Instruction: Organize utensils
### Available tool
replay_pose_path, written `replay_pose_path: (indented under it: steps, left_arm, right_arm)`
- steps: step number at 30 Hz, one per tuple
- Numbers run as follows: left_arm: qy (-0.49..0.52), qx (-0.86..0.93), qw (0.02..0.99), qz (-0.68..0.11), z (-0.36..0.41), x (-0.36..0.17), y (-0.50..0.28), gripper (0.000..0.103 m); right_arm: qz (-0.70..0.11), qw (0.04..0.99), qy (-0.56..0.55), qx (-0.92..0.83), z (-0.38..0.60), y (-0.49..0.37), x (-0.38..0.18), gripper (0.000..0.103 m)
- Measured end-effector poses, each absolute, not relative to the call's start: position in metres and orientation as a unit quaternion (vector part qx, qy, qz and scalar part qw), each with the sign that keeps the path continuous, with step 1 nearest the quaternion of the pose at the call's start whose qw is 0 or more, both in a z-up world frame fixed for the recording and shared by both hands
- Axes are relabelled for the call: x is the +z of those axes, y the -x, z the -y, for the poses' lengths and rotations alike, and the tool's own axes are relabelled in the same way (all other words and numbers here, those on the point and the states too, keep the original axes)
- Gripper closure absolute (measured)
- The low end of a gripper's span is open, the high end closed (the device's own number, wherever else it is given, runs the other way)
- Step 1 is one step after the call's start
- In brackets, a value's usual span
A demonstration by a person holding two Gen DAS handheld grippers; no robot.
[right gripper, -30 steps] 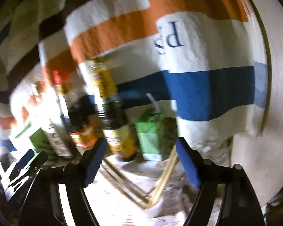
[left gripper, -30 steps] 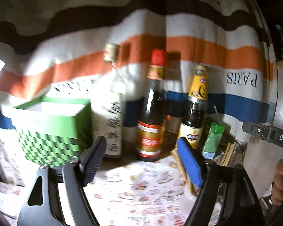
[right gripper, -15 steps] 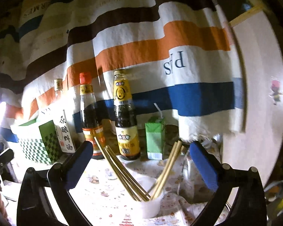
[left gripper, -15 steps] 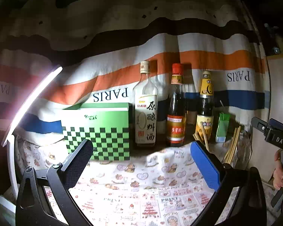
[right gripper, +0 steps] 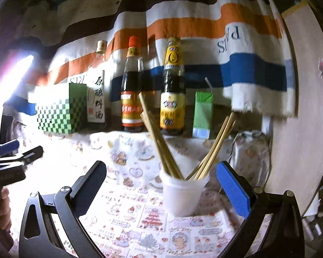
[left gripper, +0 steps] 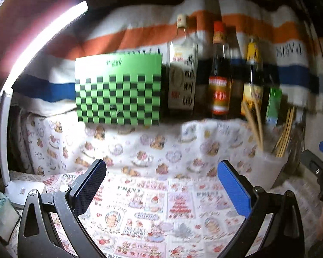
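A white plastic cup [right gripper: 182, 193] stands on the printed tablecloth [right gripper: 140, 225] and holds several wooden chopsticks [right gripper: 159, 137], splayed left and right. My right gripper [right gripper: 161, 178] is open, its jaws wide, with the cup just ahead between the fingertips and untouched. The left wrist view shows the same cup [left gripper: 267, 167] and chopsticks [left gripper: 253, 122] at the far right. My left gripper [left gripper: 161, 178] is open over bare tablecloth [left gripper: 150, 204], holding nothing.
Along the striped cloth backdrop stand a green checkered box [left gripper: 118, 90], a clear bottle [left gripper: 182, 75], two dark sauce bottles [right gripper: 131, 86] [right gripper: 172, 86] and a green drink carton [right gripper: 202, 114]. A white desk lamp [left gripper: 4, 107] glows at left. A pale wall panel [right gripper: 301, 107] closes the right side.
Both grippers sank toward the table and pulled back from the bottles. Their jaws widened from part open to fully open. The cup with chopsticks now sits just ahead of the right gripper.
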State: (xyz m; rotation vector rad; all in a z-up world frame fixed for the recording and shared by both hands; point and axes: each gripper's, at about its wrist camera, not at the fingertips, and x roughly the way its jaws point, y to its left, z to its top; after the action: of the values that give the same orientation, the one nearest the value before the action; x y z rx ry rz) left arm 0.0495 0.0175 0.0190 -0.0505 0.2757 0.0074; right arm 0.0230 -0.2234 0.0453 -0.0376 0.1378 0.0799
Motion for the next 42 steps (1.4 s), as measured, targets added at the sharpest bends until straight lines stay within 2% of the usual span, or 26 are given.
replay_pose_path:
  steps: [9,20,42]
  left_arm:
    - [0.008,-0.003,0.988,-0.156,-0.014,0.003,-0.056,0.001]
    - [0.013,0.001,0.986,-0.165,-0.016,-0.002,-0.058,0.001]
    - [0.0,0.01,0.988,-0.153,-0.01,-0.001,-0.052,0.001]
  right_arm:
    - [-0.1,0.994,0.02,0.029,0.224,-0.038,0.016,0.0]
    - [-0.125,0.992,0.002,0.011,0.233,-0.051,0.013,0.0]
    - [-0.124,0.992,0.008,0.021,0.231,-0.049,0.013,0.0]
